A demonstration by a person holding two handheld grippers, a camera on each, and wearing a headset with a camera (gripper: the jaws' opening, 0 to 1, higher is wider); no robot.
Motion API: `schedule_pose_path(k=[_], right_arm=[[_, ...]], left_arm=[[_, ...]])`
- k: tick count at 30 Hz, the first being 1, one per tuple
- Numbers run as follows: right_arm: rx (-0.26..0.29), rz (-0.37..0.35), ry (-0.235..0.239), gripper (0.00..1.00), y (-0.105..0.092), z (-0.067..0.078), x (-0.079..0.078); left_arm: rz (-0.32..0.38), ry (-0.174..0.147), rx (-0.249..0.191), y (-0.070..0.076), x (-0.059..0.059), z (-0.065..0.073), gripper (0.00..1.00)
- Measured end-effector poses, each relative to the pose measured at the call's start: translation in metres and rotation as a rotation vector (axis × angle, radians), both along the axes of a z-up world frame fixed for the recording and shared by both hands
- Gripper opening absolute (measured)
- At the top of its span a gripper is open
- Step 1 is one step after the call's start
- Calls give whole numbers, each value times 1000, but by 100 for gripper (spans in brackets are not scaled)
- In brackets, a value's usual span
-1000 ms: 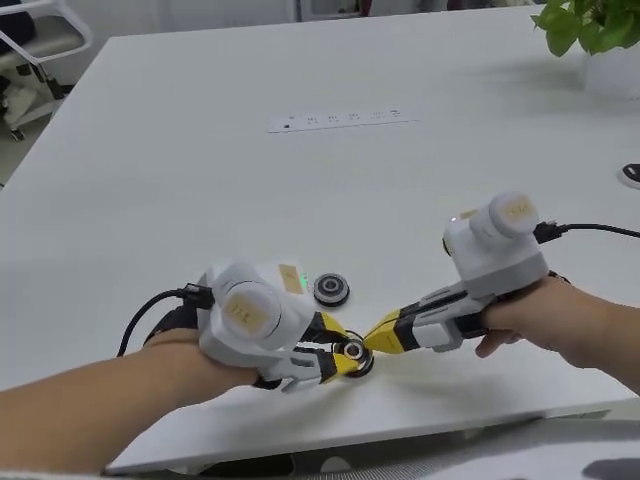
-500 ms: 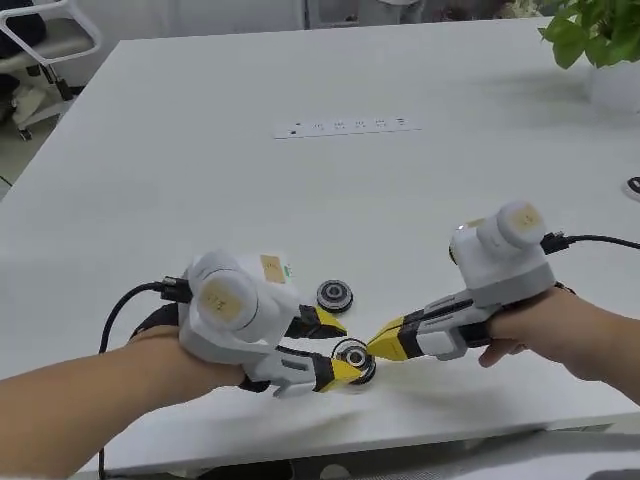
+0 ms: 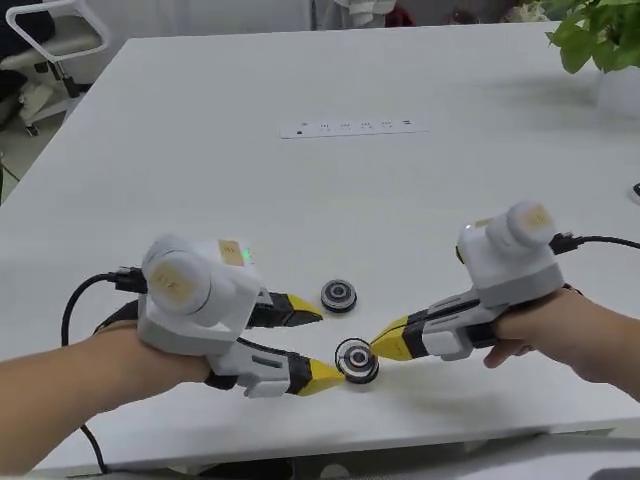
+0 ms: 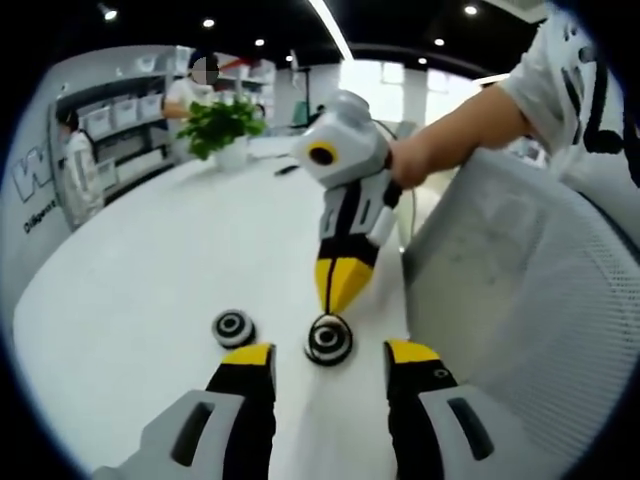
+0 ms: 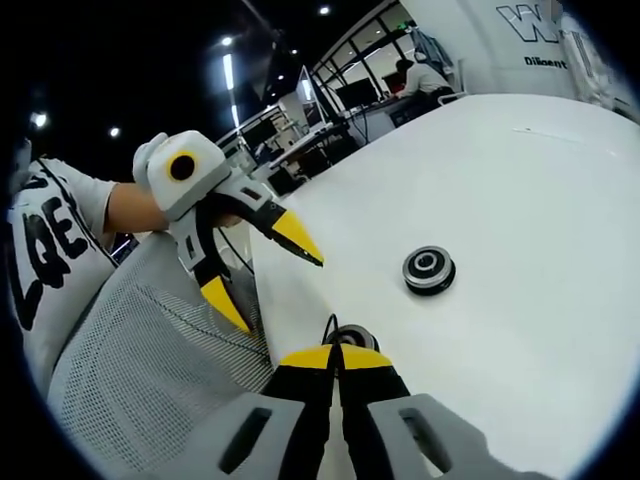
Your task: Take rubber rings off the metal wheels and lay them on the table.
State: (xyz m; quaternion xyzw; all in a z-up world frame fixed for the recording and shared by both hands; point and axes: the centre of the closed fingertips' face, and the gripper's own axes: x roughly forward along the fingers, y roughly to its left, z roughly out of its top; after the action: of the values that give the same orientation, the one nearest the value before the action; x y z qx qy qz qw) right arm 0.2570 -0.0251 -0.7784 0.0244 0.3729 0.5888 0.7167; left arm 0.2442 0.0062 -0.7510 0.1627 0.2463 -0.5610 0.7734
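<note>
Nothing looks finished yet: no loose ring lies on the white surface (image 3: 420, 200), and both wheels appear to wear theirs. The nearer small round metal wheel with a black rubber ring (image 3: 356, 360) lies flat on the surface just ahead of the left tongs (image 3: 313, 343). It is in line with the gap between their two yellow tips but not gripped, and these tongs stand wide apart. The right tongs (image 3: 378, 348) are pressed together, yellow tips meeting, their point at the wheel's rim from the opposite side. Whether they have nipped the ring's edge or merely touch it is too small to tell. The second ringed metal wheel (image 3: 339, 295) sits apart, just beyond the left tongs' farther tip, untouched. Both tongs are held low over the surface and angled inward, nose to nose across the nearer wheel. By my reading, both rings remain to be pulled off and laid down.
</note>
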Motion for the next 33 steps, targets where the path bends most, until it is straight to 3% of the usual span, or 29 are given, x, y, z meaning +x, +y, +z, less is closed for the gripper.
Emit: schedule_pose_path(k=[16,24,33], right_arm=[[14,34,-16,0,8,14,-4],[26,65,-30,0,23,25,-4],[29,100,-39,0,45,27,-5]], left_arm=[[74,-13,-22,40,0,9,55],[94,-15,-17,54,-5,9,60],[124,-14,-9,70,-6,8,62]])
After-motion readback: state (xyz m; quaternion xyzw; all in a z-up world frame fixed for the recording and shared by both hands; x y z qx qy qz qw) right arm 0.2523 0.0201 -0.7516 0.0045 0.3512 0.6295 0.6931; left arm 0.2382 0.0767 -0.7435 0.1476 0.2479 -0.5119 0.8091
